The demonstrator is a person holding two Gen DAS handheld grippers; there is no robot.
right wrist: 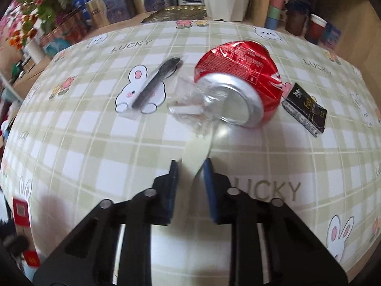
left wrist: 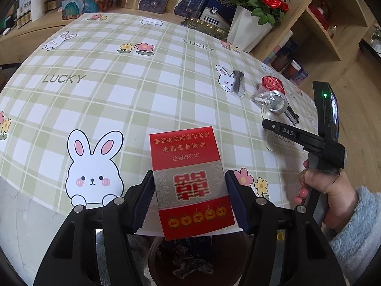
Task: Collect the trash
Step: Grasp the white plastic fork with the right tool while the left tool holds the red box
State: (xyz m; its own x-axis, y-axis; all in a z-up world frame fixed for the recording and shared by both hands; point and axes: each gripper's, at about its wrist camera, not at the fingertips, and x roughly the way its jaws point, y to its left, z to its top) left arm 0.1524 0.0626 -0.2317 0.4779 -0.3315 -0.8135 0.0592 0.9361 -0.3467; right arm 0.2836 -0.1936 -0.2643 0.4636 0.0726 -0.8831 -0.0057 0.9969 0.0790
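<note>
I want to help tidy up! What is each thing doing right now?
Red box: held by left hand-held gripper, above the bin.
Clear wrapper: between right hand-held gripper pads.
Red can: crushed, lying down.
Black box: flat on table.
Packaged spoon: untouched.

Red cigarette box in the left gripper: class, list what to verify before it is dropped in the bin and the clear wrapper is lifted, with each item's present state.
1. Left gripper clamps the red box on both sides: ok.
2. Box over the bin opening below the table edge: ok, partly.
3. Right gripper jaws nearly shut on the clear wrapper: ok; firmness cannot tell, image blurred.
4. Wrapper free of the crushed can: not ok, its far end lies against it.
5. Packaged spoon and black box collected: not ok.
</note>
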